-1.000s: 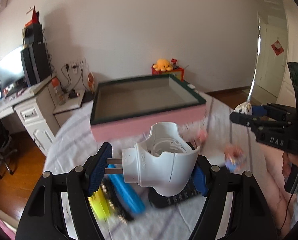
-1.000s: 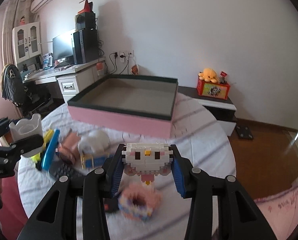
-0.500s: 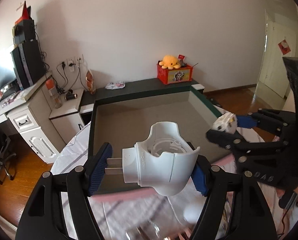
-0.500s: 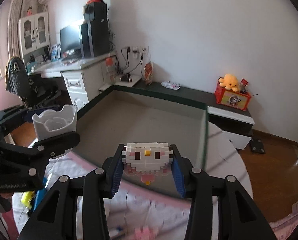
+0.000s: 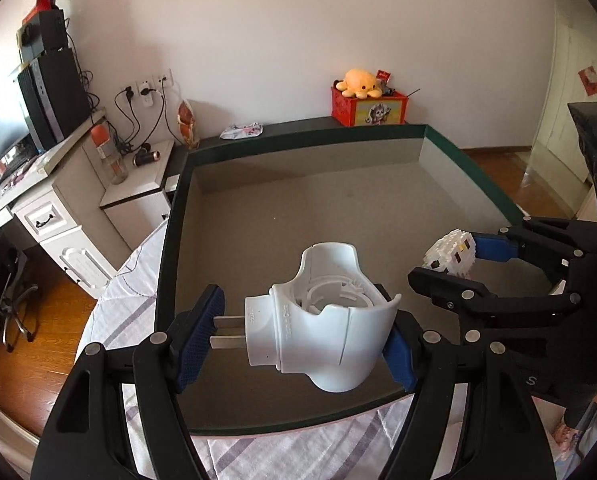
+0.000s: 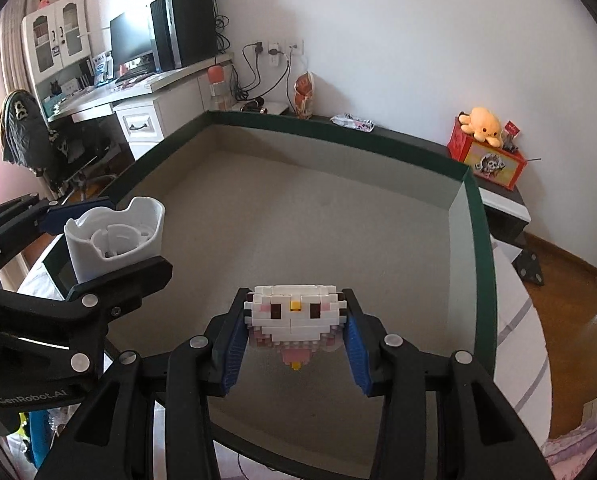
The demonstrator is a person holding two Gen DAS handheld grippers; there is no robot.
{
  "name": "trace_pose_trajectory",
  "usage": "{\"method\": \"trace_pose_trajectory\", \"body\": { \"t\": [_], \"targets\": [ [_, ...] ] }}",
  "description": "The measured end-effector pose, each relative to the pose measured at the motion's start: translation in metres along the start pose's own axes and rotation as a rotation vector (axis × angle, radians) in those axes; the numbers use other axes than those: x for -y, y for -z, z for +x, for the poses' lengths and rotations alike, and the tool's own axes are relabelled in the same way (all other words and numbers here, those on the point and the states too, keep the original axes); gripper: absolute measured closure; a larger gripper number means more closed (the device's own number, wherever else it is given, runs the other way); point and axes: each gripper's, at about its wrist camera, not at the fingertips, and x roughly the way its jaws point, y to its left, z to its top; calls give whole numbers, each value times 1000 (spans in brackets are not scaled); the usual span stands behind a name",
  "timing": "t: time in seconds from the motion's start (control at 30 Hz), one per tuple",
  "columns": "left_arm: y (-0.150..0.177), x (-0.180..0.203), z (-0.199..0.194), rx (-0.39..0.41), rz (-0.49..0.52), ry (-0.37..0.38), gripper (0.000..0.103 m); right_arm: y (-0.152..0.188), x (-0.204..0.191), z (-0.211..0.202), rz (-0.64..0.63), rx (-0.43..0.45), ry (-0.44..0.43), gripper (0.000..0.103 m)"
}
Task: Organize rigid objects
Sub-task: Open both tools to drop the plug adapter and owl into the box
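My left gripper (image 5: 294,342) is shut on a white plug-in adapter (image 5: 322,336), one blue pad on its metal prongs and the other on its curved shell. The adapter (image 6: 114,236) also shows at the left of the right wrist view. My right gripper (image 6: 294,344) is shut on a white and pink brick-built owl figure (image 6: 294,320), seen small in the left wrist view as the owl figure (image 5: 452,254). Both grippers hang side by side over the near part of a large box (image 5: 174,216) with a dark green rim and a bare grey floor.
The box rests on a striped white cloth (image 5: 290,456). Behind it runs a dark low shelf with a red box and orange plush (image 6: 484,140). A white desk with monitor and computer tower (image 6: 182,32) stands at the left. Coloured toys (image 6: 30,436) lie at the lower left.
Both grippers have travelled forward from over the loose toys on the cloth to above the box's inside, each keeping its object. The box now fills both views.
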Motion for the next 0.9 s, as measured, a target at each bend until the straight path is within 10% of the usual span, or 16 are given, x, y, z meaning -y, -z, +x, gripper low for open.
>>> {"method": "trace_pose_trajectory", "body": {
  "t": [0.13, 0.33, 0.9],
  "targets": [
    [1, 0, -9, 22, -17, -20, 23, 1, 1, -2, 18, -3, 3, 56],
    [5, -6, -54, 130, -52, -69, 4, 4, 1, -32, 49, 64, 46, 23],
    [112, 23, -260, 444, -139, -238, 0, 92, -57, -236, 61, 434, 167, 17]
  ]
}}
